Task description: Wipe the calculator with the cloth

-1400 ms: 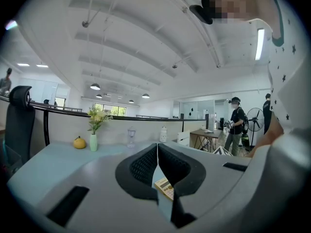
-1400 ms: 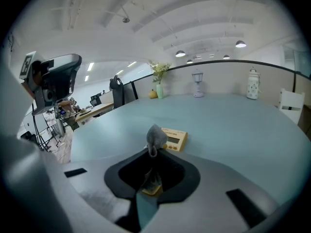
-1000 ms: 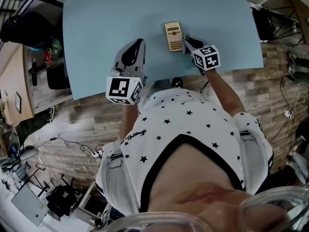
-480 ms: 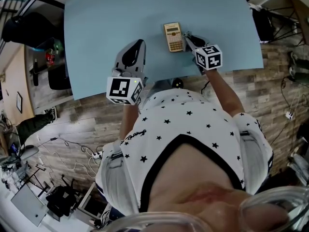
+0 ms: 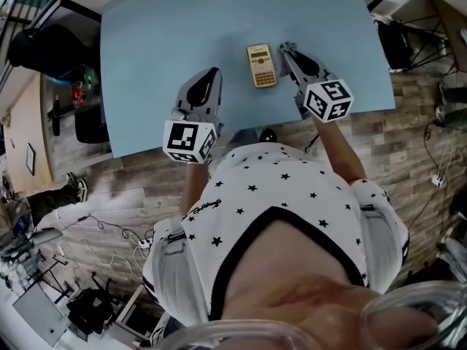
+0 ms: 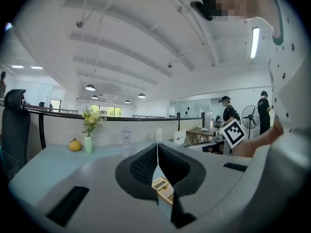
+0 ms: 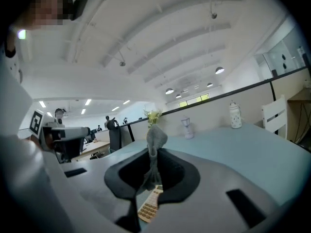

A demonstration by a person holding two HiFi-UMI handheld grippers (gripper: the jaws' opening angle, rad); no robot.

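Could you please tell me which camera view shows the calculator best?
The head view: the whole calculator lies face up on the table. The left gripper view shows only a slice behind its jaws; the right gripper view only a keypad end below the cloth.

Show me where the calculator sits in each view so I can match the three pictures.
Head view: calculator upper centre on the blue table, just left of the right gripper.
Left gripper view: calculator low centre, showing under the shut left gripper.
Right gripper view: calculator low centre, under the cloth pinched in that gripper.
Shared landmark: the blue table beneath it.
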